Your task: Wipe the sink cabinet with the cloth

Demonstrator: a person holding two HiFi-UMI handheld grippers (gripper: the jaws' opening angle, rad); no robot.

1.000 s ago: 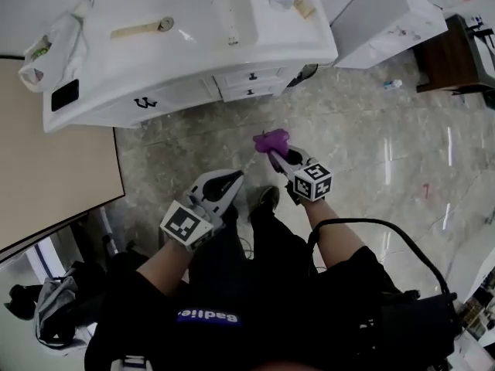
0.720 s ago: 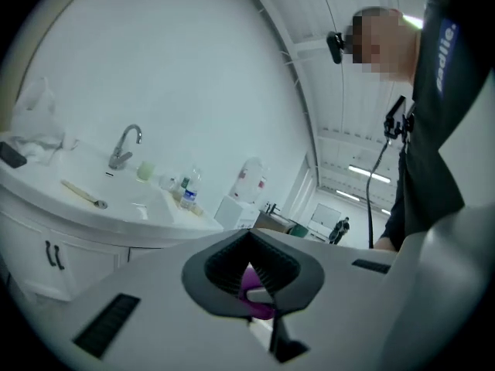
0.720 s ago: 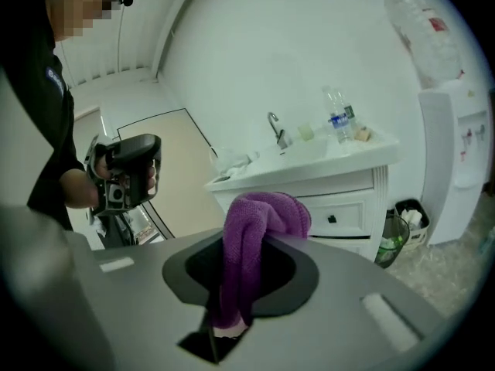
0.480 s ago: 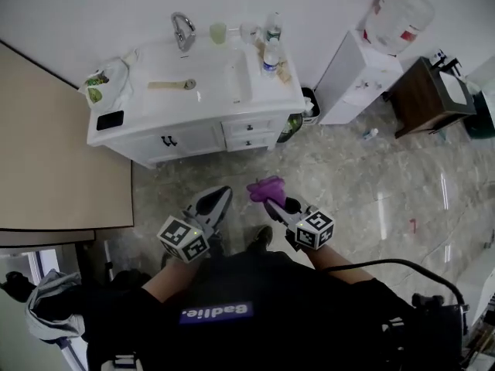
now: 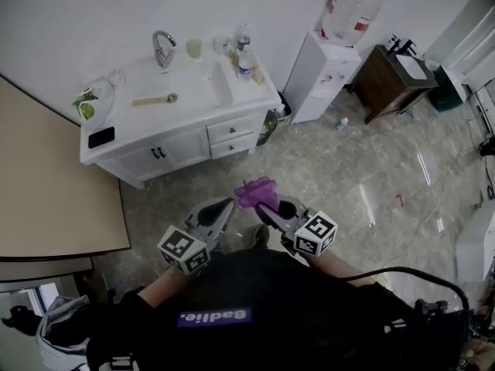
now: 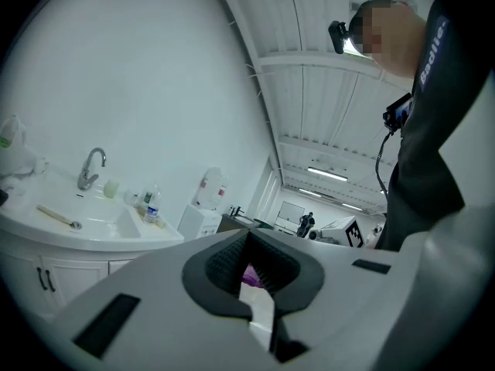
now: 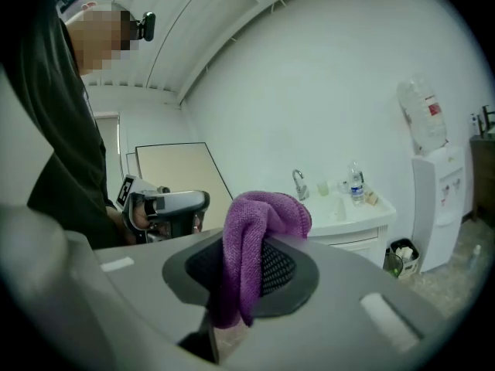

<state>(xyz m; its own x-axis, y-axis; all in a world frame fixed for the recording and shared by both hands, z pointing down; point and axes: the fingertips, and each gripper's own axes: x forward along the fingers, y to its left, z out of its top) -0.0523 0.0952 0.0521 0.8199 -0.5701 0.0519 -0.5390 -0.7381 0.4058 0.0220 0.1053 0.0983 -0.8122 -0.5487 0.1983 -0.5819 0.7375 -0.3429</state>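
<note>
Purple cloth (image 5: 257,192) bunched in the right gripper (image 5: 261,204), we stood on the marble floor (image 5: 363,184) well short of the white sink cabinet (image 5: 193,147); the jaws of that gripper were clamped on a fold of the cloth, the loose end spilling over the pads, as its own view showed. The left gripper (image 5: 227,205) rode just beside it, jaws drawn together on nothing; through the slit behind the tips, a sliver of purple could be seen beyond. We judged the pairing deliberate: the cloth held high and forward, ready to meet the cabinet, and the free gripper kept close but clear of it; no wiping had begun, since cloth and cabinet stood well apart. On the cabinet top, the faucet (image 5: 161,46), a pale cup (image 5: 193,48) and a water bottle (image 5: 246,56) ringed the basin; a water dispenser (image 5: 325,68) stood just to the cabinet's right.

Against the view a second before, the scene had opened out; then the cabinet filled the top of the head view and ran off its edge, and now it sat smaller, whole, in the upper left, with the wall, the dispenser and a dark side table (image 5: 394,79) in sight. Both grippers lay nearer our body than before; the cloth had stayed in the right jaws throughout.
</note>
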